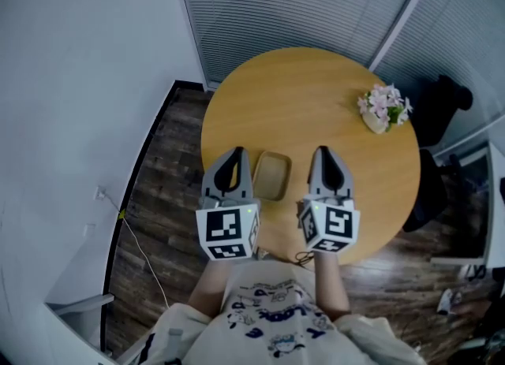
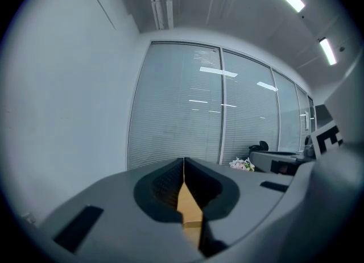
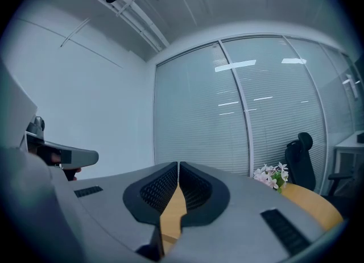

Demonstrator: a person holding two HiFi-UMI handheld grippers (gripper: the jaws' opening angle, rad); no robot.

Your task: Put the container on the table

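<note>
A shallow tan rectangular container (image 1: 271,175) lies flat on the round wooden table (image 1: 308,95), near its front edge. It sits between my two grippers and neither touches it. My left gripper (image 1: 236,153) hovers just left of it with its jaws pressed together and nothing in them. Just right of the container, my right gripper (image 1: 321,152) is likewise shut and empty. In the left gripper view the left gripper (image 2: 183,162) shows only a thin slit between its jaws, and the right gripper (image 3: 178,168) looks the same in the right gripper view.
A small pot of pink flowers (image 1: 384,107) stands at the table's far right. A black office chair (image 1: 446,103) is beyond that edge. Glass walls with blinds (image 1: 300,9) rise behind the table, and a white wall (image 1: 79,80) is to the left. A cable (image 1: 138,245) runs across the wood floor.
</note>
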